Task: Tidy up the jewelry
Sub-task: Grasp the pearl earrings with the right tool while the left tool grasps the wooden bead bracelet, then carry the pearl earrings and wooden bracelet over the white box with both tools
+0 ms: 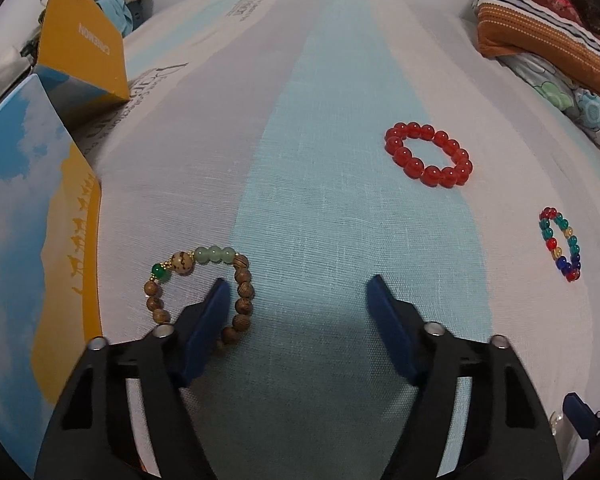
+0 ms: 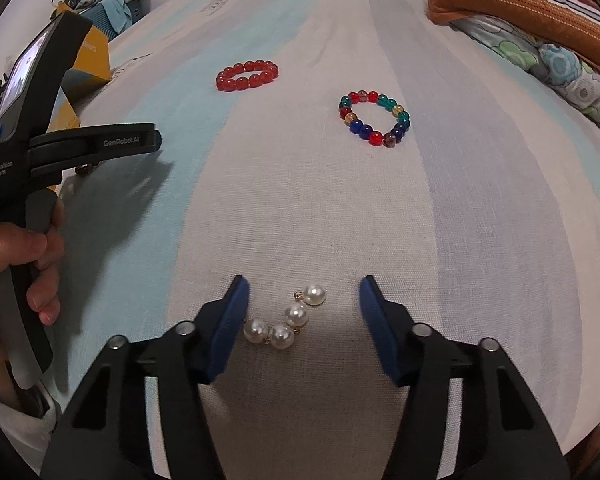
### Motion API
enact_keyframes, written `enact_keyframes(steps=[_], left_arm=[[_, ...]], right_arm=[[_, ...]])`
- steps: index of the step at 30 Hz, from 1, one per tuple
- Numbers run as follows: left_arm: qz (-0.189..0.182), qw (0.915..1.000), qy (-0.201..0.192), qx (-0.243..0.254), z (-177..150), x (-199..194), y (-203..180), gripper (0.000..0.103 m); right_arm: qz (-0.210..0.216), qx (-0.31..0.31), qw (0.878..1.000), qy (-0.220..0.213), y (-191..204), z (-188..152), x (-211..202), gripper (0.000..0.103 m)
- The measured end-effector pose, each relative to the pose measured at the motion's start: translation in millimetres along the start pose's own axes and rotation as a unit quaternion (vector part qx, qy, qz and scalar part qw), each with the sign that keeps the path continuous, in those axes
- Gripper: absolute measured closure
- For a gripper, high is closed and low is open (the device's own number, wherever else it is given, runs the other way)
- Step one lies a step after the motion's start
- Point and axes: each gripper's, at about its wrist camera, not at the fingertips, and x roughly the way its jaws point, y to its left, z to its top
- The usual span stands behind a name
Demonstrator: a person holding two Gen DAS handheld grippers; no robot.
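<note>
My left gripper (image 1: 298,292) is open and empty over the striped cloth. A wooden bead bracelet (image 1: 204,276) with green beads lies by its left finger, which stands inside the loop and hides part of it. A red bead bracelet (image 1: 428,155) lies ahead to the right; it also shows in the right wrist view (image 2: 247,75). A multicolour bead bracelet (image 1: 561,242) lies far right, also seen in the right wrist view (image 2: 375,118). My right gripper (image 2: 304,292) is open, with a pearl strand (image 2: 286,322) lying between its fingers, nearer the left one.
A yellow and blue box (image 1: 80,52) stands open at the left with its lid (image 1: 32,216) beside it. Folded fabrics and pillows (image 2: 532,20) are piled at the back right. The left gripper's body (image 2: 60,148) and the hand holding it fill the left of the right wrist view.
</note>
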Motion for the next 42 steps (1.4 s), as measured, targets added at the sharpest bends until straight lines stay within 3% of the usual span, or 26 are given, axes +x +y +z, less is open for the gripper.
enact_keyframes(steps=[4,11,12,22,42], left_arm=[[0.007,1.0,-0.004,0.005,0,-2,-1,0.054],[0.01,0.9999,-0.009,0.011,0,-4,0,0.093],[0.011,0.9998,-0.011,0.013,0,-4,0,0.095],[-0.011,0.9998,-0.014,0.005,1,-14,9,0.096],[-0.019,0.9991,-0.031,0.022,-3,-60,4,0.096]], right_arm=[[0.002,-0.003,1.0,-0.002,0,0,-1,0.064],[0.01,-0.006,1.0,-0.006,1,0,-3,0.091],[0.01,-0.006,1.0,-0.009,0,0,-4,0.093],[0.021,0.002,1.0,-0.016,-3,1,-11,0.093],[0.02,0.008,0.998,-0.059,-8,0,-43,0.093]])
